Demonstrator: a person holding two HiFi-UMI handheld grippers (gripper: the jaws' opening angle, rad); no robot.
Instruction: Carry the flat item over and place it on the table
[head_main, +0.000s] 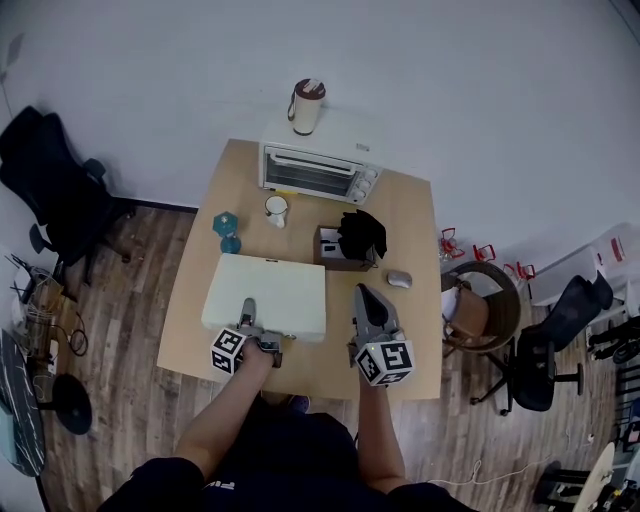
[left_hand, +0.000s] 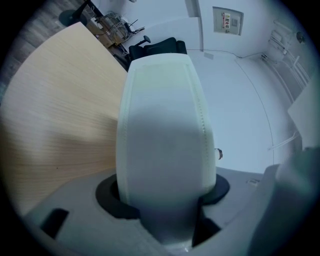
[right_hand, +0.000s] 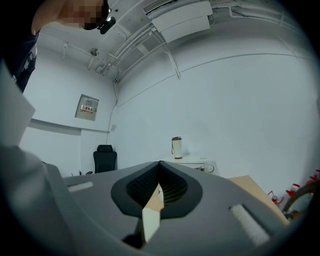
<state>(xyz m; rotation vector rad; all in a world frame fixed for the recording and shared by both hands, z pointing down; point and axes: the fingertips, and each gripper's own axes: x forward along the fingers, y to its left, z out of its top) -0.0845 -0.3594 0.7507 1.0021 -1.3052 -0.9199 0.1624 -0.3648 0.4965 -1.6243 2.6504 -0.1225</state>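
1. Left fingers are clamped part-way closed on the near edge of the flat white item. Its stitched seam runs straight out from the grip in the left gripper view.
2. From the left gripper the item stretches away from the person, toward the toaster oven. Its long axis lies crosswise, left to right, and the grip sits left of the middle of the near long edge.
3. Right fingers meet at their tips with nothing between them; only a sliver of table shows through the gap lower down. The right gripper hangs just beside the item's right edge and is apart from it.
4. The item is over the front left part of the table. Its face is parallel to the wood, and its left edge is near the table's left edge. I cannot tell whether it rests on the top or hangs just clear.
5. My judgement is that the coming move turns on this one-sided hold. The left hand alone carries the load, so the far and right parts may sag or swing.
6. Beyond the far edge stand a mug, a teal object and a box with something black on it, all near enough to limit pushing the item forward.
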